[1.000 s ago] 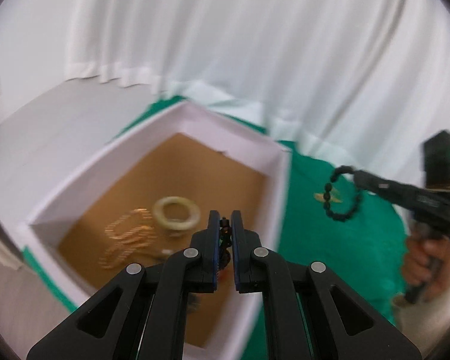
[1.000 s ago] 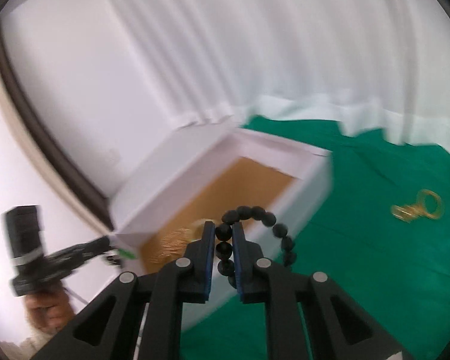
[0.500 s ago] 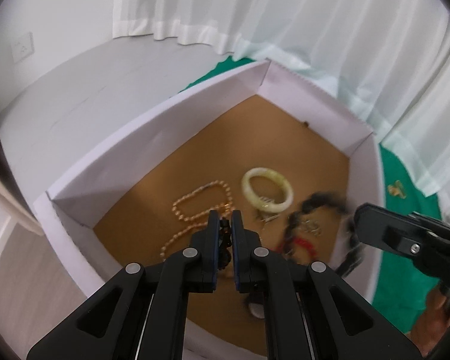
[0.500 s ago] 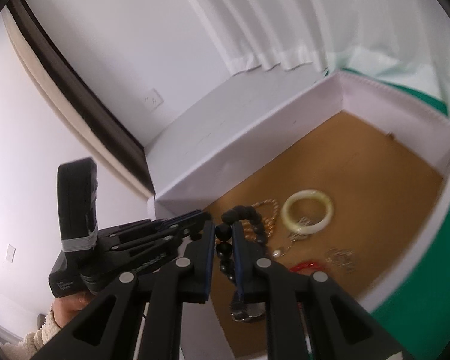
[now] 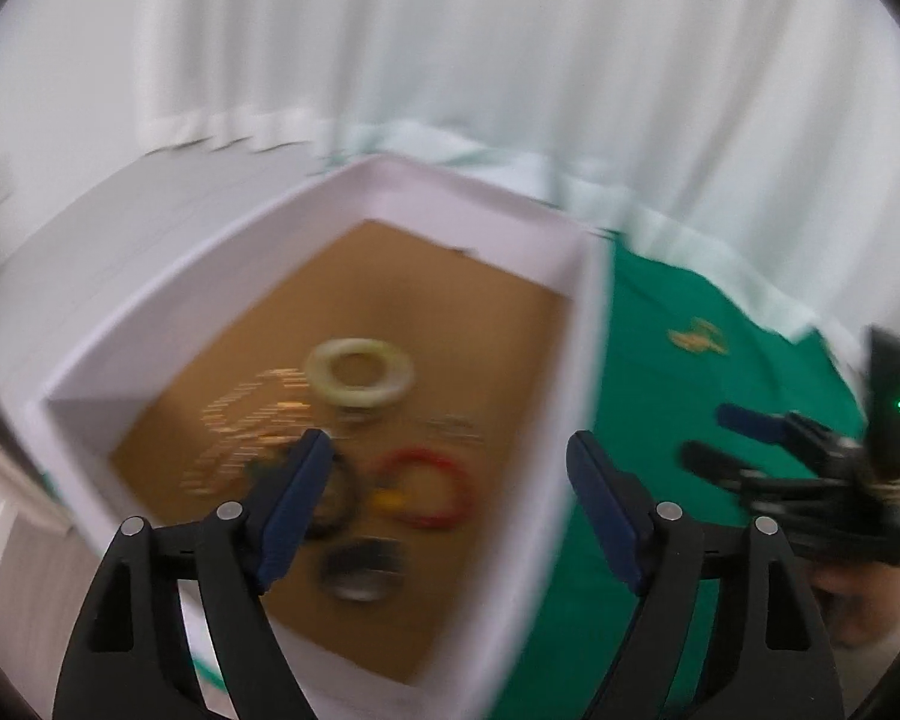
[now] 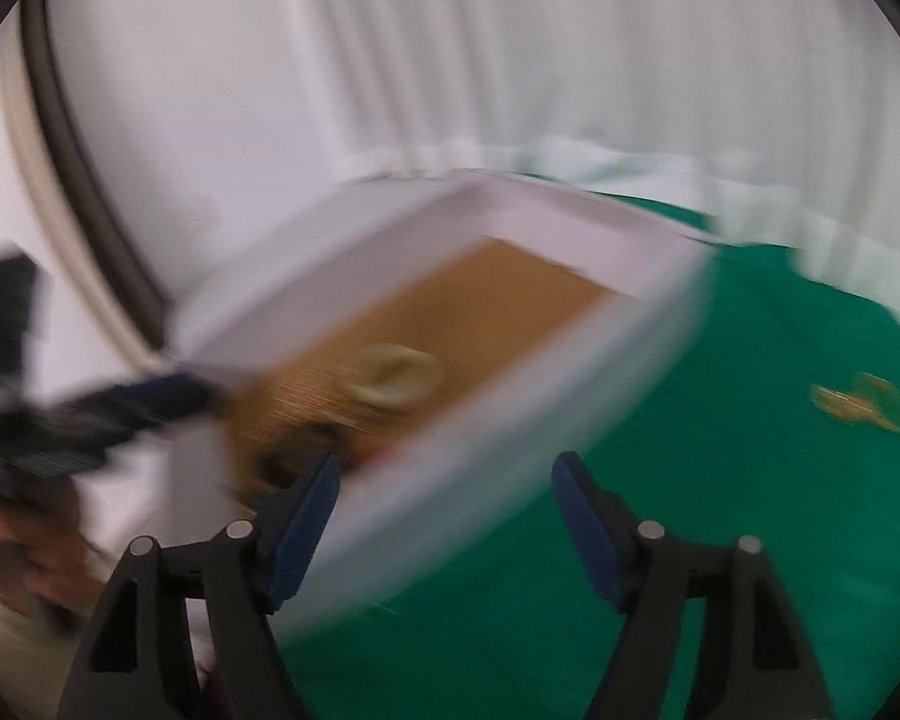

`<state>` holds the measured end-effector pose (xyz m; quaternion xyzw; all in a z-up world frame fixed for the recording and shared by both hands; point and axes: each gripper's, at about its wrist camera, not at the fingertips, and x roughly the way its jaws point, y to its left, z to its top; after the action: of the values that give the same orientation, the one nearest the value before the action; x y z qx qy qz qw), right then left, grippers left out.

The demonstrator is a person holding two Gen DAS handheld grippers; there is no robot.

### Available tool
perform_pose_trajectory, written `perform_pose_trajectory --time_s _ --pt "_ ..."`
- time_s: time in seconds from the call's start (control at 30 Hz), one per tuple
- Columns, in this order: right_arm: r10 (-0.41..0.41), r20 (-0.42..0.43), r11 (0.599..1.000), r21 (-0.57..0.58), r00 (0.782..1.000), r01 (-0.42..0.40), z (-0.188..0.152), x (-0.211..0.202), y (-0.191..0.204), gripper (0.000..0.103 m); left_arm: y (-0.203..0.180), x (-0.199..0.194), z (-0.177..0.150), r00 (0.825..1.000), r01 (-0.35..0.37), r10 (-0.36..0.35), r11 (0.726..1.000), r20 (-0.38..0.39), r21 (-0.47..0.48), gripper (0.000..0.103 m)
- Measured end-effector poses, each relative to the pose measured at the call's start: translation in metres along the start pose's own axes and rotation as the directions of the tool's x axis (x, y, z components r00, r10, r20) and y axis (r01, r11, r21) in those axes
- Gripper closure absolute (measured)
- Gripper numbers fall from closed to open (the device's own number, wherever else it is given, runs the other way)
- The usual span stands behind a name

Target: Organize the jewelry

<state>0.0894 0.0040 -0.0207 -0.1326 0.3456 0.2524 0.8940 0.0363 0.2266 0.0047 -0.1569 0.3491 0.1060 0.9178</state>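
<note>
My left gripper (image 5: 450, 468) hangs tilted down over the near corner of the white box (image 5: 576, 396), its blue-padded fingers (image 5: 297, 495) spreading apart with nothing pinched between them. Below, on the box's brown floor, lie a pale bangle (image 5: 360, 373), a gold bead strand (image 5: 252, 426) smeared by motion blur, a red bracelet (image 5: 429, 483), a dark beaded bracelet (image 5: 330, 492) partly hidden behind my left finger, and a dark rounded piece (image 5: 360, 567) nearest the camera.

My right gripper (image 6: 444, 492) also points downward, over the box's near wall where it meets the green cloth (image 6: 720, 510) covering the surface; its fingers (image 6: 300, 510) are likewise opening and hold nothing. Seen from the left wrist view, that right gripper (image 5: 750, 444) reaches in from the right edge above the cloth, a hand behind it. From the right wrist view my left gripper (image 6: 120, 402) shows as a dark blur at the box's left side, my hand (image 6: 30, 552) below it.

One gold trinket (image 6: 858, 402) sits outside the box, alone on the cloth, well apart from both grippers. White curtains (image 5: 510, 90) hang behind the surface.
</note>
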Motion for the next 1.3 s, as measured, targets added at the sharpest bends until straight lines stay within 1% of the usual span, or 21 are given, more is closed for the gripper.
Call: perform_pose_trajectory --time_s 0.03,0.07,0.1,0.17,0.2,0.23,0.3,0.37,0.43,0.5,0.53,0.6,0.67,0.73,0.83,0.93,1.03,1.1,1.17,1.3 --pt "-0.081 -0.010 0.997 -0.003 0.997 0.081 -0.015 -0.001 -0.020 0.028 -0.019 -0.001 -0.002 0.999 0.033 -0.033 0.999 -0.005 0.027 0.017" --pt "-0.135 -0.018 0.991 -0.001 0.991 0.135 -0.026 -0.002 -0.035 0.028 -0.041 0.000 -0.006 0.997 0.073 -0.073 0.996 -0.014 0.060 0.015" --pt "-0.196 -0.032 0.980 0.009 0.980 0.196 -0.039 -0.003 -0.055 0.028 -0.057 0.001 -0.008 0.995 0.101 -0.100 0.991 -0.023 0.083 0.014" --pt "-0.303 -0.069 0.950 0.063 0.951 0.307 -0.068 -0.009 -0.101 0.028 -0.096 0.010 -0.016 0.985 0.169 -0.163 0.976 -0.055 0.138 0.010" --pt "-0.331 -0.082 0.937 0.091 0.940 0.337 -0.078 -0.012 -0.119 0.028 -0.115 0.018 -0.021 0.980 0.195 -0.185 0.966 -0.076 0.167 0.010" --pt "-0.360 -0.096 0.921 0.124 0.928 0.370 -0.088 -0.016 -0.140 0.028 -0.131 0.026 -0.025 0.977 0.206 -0.191 0.960 -0.095 0.189 0.010" --pt "-0.419 -0.121 0.882 0.182 0.900 0.435 -0.109 -0.026 -0.178 0.028 -0.158 0.044 -0.033 0.973 0.220 -0.197 0.950 -0.121 0.222 0.010" --pt "-0.462 -0.138 0.847 0.223 0.876 0.482 -0.122 -0.034 -0.208 0.028 -0.178 0.062 -0.040 0.970 0.230 -0.201 0.943 -0.140 0.240 0.010" --pt "-0.495 -0.147 0.815 0.262 0.856 0.517 -0.134 -0.045 -0.233 0.028 -0.191 0.081 -0.044 0.966 0.234 -0.199 0.942 -0.163 0.241 0.010" --pt "-0.515 -0.153 0.793 0.288 0.844 0.536 -0.137 -0.050 -0.247 0.028 -0.204 0.105 -0.048 0.964 0.233 -0.192 0.944 -0.186 0.234 0.010" --pt "-0.521 -0.156 0.784 0.302 0.839 0.543 -0.140 -0.053 -0.254 0.028 -0.208 0.111 -0.049 0.964 0.230 -0.188 0.945 -0.189 0.234 0.010" --pt "-0.530 -0.159 0.771 0.320 0.833 0.551 -0.146 -0.056 -0.265 0.028 -0.217 0.126 -0.051 0.967 0.216 -0.172 0.945 -0.190 0.244 0.010" --pt "-0.531 -0.159 0.767 0.326 0.832 0.552 -0.155 -0.057 -0.270 0.028 -0.226 0.139 -0.052 0.972 0.195 -0.151 0.944 -0.180 0.265 0.010" --pt "-0.520 -0.163 0.771 0.333 0.838 0.543 -0.161 -0.056 -0.272 0.028 -0.232 0.149 -0.052 0.978 0.172 -0.128 0.944 -0.167 0.282 0.010" --pt "-0.510 -0.154 0.771 0.355 0.847 0.529 -0.163 -0.054 -0.273 0.027 -0.236 0.161 -0.051 0.980 0.156 -0.112 0.943 -0.162 0.294 0.010" --pt "-0.489 -0.157 0.771 0.381 0.858 0.510 -0.167 -0.057 -0.278 0.024 -0.241 0.172 -0.049 0.979 0.151 -0.099 0.939 -0.178 0.310 0.010" --pt "-0.491 -0.160 0.772 0.377 0.856 0.513 -0.169 -0.055 -0.278 0.024 -0.243 0.174 -0.042 0.976 0.159 -0.098 0.932 -0.197 0.324 0.010" --pt "-0.491 -0.160 0.771 0.377 0.856 0.513 -0.170 -0.055 -0.278 0.023 -0.242 0.175 -0.033 0.974 0.168 -0.106 0.930 -0.202 0.326 0.010" --pt "-0.491 -0.160 0.771 0.378 0.856 0.512 -0.170 -0.055 -0.278 0.023 -0.242 0.179 -0.017 0.969 0.192 -0.130 0.931 -0.209 0.311 0.010" --pt "-0.491 -0.161 0.771 0.378 0.856 0.513 -0.170 -0.055 -0.278 0.023 -0.248 0.203 0.023 0.963 0.209 -0.154 0.944 -0.220 0.255 0.009"
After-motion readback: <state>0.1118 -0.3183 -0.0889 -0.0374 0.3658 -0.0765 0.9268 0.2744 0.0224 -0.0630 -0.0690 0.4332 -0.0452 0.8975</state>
